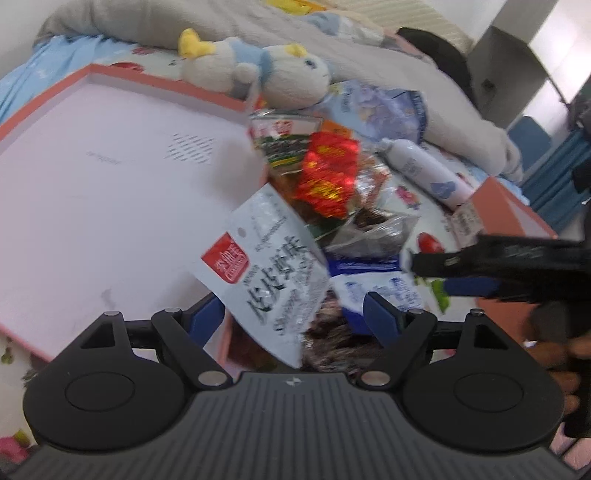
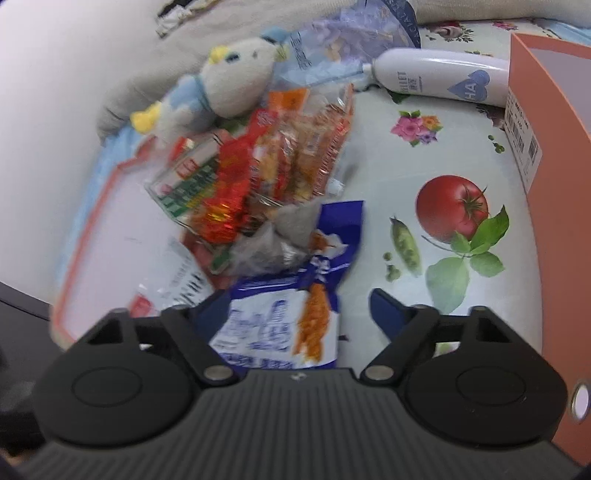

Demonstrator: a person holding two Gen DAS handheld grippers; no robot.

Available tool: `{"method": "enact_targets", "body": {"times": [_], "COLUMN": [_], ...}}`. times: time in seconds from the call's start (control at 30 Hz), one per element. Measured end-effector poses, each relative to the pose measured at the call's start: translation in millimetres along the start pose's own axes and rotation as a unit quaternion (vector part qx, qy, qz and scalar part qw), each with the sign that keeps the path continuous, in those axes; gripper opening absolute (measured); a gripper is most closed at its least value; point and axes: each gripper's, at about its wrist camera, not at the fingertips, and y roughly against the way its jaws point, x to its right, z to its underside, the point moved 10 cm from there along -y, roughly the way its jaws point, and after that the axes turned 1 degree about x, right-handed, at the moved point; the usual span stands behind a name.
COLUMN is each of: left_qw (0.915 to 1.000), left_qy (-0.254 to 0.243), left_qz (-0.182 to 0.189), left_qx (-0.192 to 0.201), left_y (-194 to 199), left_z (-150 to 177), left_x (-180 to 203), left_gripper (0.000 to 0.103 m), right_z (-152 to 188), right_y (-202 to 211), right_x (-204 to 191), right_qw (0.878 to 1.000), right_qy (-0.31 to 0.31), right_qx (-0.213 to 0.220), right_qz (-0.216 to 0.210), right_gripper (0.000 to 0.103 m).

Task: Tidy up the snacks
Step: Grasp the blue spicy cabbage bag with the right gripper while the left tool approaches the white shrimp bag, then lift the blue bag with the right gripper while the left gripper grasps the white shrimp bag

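A pile of snack packets lies on a flower-printed sheet beside a shallow pink-rimmed box [image 1: 110, 192]. My left gripper [image 1: 295, 317] is open, and a grey-white packet with a red label [image 1: 266, 273] leans between its blue fingers without being pinched. My right gripper [image 2: 301, 312] is open over a blue-and-white packet with orange snacks printed on it [image 2: 284, 325]; its left finger is at the packet's edge and its right finger stands apart. In the left wrist view the right gripper [image 1: 428, 275] reaches in from the right. A red foil packet [image 1: 328, 173] [image 2: 225, 184] tops the pile.
A plush toy [image 1: 277, 74] [image 2: 229, 88] lies behind the pile, beside a white bottle [image 1: 424, 170] [image 2: 436, 77]. An orange box [image 2: 554, 147] stands on the right. A grey blanket [image 1: 221, 22] covers the back. The printed sheet [image 2: 454, 206] shows right of the pile.
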Motion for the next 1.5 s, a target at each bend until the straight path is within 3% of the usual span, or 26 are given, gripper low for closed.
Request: {"method": "enact_targets", "body": {"times": [0.2, 0.43, 0.6, 0.8, 0.93, 1.27, 1.5], "left_qw": [0.9978, 0.9962, 0.9951, 0.9941, 0.9924, 0.9947, 0.9949], "left_qy": [-0.03, -0.061, -0.078, -0.097, -0.116, -0.096, -0.092], "left_qz": [0.059, 0.04, 0.021, -0.006, -0.015, 0.018, 0.001], "left_qx": [-0.011, -0.047, -0.057, -0.049, -0.038, -0.031, -0.042], "left_y": [-4.6, -20.3, -31.2, -39.6, -40.6, -46.3, -56.1], "left_z": [2.0, 23.9, 34.6, 38.6, 41.1, 40.3, 49.8], "left_x": [24.0, 37.3, 44.9, 52.4, 57.7, 74.9, 80.1], "left_gripper": [0.085, 0.085, 0.085, 0.085, 0.085, 0.082, 0.075], "right_z": [5.4, 11.2, 12.0, 13.4, 14.6, 19.6, 28.9], "right_y": [-21.4, -34.2, -34.6, -25.5, -19.0, -10.3, -6.2], "right_x": [0.6, 5.9, 11.6, 14.9, 22.3, 32.8, 34.9], "right_qw": [0.999, 0.998, 0.993, 0.993, 0.991, 0.991, 0.987], "right_qy": [-0.009, -0.033, -0.067, -0.065, -0.085, -0.094, -0.113], "right_qx": [-0.019, -0.021, -0.046, -0.035, -0.033, -0.029, -0.039], "right_qz": [-0.028, -0.051, -0.084, -0.093, -0.097, -0.093, -0.109], "right_gripper": [0.083, 0.081, 0.045, 0.032, 0.03, 0.029, 0.029]}}
